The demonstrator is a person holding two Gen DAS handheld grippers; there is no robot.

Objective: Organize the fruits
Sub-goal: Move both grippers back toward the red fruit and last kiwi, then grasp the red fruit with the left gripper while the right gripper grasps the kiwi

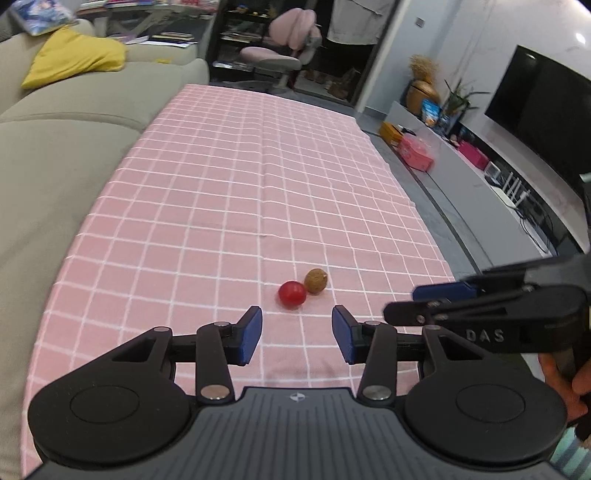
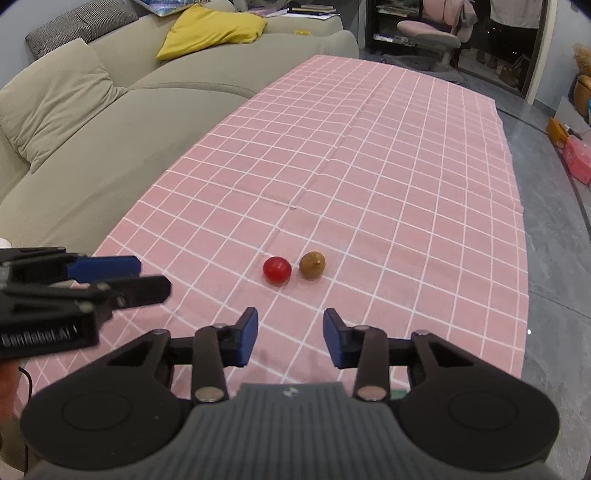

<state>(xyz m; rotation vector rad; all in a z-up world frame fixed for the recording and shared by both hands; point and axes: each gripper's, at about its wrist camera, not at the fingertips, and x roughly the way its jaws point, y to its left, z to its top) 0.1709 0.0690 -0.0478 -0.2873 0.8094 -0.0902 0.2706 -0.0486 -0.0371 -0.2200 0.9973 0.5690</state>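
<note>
On the counter: a pink cloth (image 1: 229,192) ruled with white lines covers the counter, and two small fruits lie on it.
Fruits, count: two, one red (image 1: 292,294) and one brown (image 1: 316,281).
Red fruit: round and glossy, near the cloth's near end, just left of the brown one in both views; whether the two touch I cannot tell.
Brown fruit: round, dull-skinned, with a small stem mark on top.
Claws, count: two, each with blue pads.
Left claw (image 1: 297,334): jaws parted with a clear gap, nothing between them; both fruits lie just ahead of its tips.
Right claw (image 2: 290,338): jaws likewise apart and empty, above the cloth, the fruits ahead of it; in the left wrist view it comes in from the right edge, side-on.
Hands: fingers (image 1: 565,387) wrap the right claw's handle.
Sofa (image 2: 110,122): one, grey-green, along the counter's left side.
Yellow cushion (image 2: 212,27): one, on the sofa.
Pink chair (image 1: 284,44): one, beyond the counter's far end.
</note>
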